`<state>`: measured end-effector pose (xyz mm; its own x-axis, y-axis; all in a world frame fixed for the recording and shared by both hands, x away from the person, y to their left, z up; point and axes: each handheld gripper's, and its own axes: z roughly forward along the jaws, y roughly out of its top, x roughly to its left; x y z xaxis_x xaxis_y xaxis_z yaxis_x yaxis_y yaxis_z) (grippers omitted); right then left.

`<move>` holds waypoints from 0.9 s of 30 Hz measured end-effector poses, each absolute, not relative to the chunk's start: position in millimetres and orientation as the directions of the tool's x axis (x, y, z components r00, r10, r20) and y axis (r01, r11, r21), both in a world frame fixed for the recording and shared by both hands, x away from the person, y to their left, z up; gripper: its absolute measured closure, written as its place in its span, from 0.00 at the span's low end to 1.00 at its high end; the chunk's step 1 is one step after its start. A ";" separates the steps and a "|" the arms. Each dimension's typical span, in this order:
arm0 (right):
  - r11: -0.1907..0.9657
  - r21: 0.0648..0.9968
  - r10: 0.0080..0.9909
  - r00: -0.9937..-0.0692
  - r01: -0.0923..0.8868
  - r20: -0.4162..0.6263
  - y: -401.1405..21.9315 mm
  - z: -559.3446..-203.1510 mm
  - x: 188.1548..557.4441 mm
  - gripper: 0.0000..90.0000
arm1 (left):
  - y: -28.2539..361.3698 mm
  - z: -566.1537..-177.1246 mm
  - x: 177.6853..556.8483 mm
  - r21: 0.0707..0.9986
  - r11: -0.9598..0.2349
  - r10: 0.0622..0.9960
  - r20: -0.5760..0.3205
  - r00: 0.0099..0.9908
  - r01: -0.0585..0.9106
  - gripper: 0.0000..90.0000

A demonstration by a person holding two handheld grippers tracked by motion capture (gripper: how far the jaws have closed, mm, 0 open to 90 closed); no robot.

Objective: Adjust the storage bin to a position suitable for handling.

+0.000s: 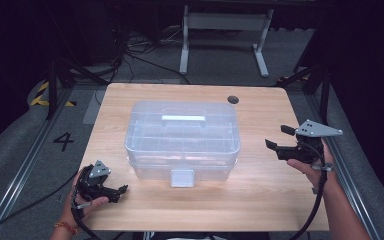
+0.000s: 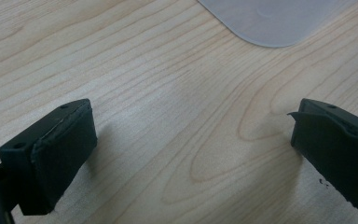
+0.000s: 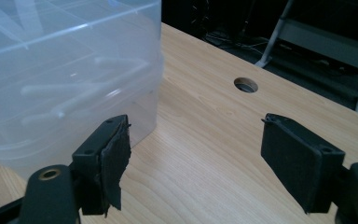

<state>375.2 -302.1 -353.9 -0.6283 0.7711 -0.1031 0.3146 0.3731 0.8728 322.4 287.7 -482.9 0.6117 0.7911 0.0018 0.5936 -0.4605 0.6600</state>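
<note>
Storage box (image 1: 182,137), contents blurred, latch (image 1: 182,177) shut

The high view looks forward and down over the whole wooden surface (image 1: 260,200) from the person's side, while the left tool (image 2: 191,154) view hangs close above bare wood and the right tool (image 3: 196,158) view looks low across it, sharing the clear box (image 3: 51,70) and round hole (image 3: 245,85) with the high view.

Left gripper (image 1: 122,190) held low at the near left, jaws spread wide; right gripper (image 1: 276,137) raised at the right, jaws likewise parted.
</note>
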 end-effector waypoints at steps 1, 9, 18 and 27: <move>0.379 0.872 0.767 -0.633 0.309 -0.109 -299.7 -351.8 375.6 0.27 | 287.4 -482.8 321.8 0.659 -0.456 0.796 0.000 0.606 0.599 0.01; 0.363 0.891 0.756 -0.645 0.271 -0.111 -279.4 -339.3 381.3 0.28 | 287.4 -482.9 321.6 0.658 -0.455 0.794 -0.006 0.608 0.600 0.01; 0.384 0.894 0.720 -0.681 0.232 -0.133 -252.5 -326.2 393.8 0.28 | 287.5 -482.7 321.5 0.656 -0.456 0.793 -0.008 0.609 0.602 0.01; 0.420 0.883 0.675 -0.722 0.208 -0.151 -220.9 -316.9 407.0 0.29 | 287.4 -482.8 321.4 0.656 -0.455 0.793 -0.009 0.609 0.602 0.01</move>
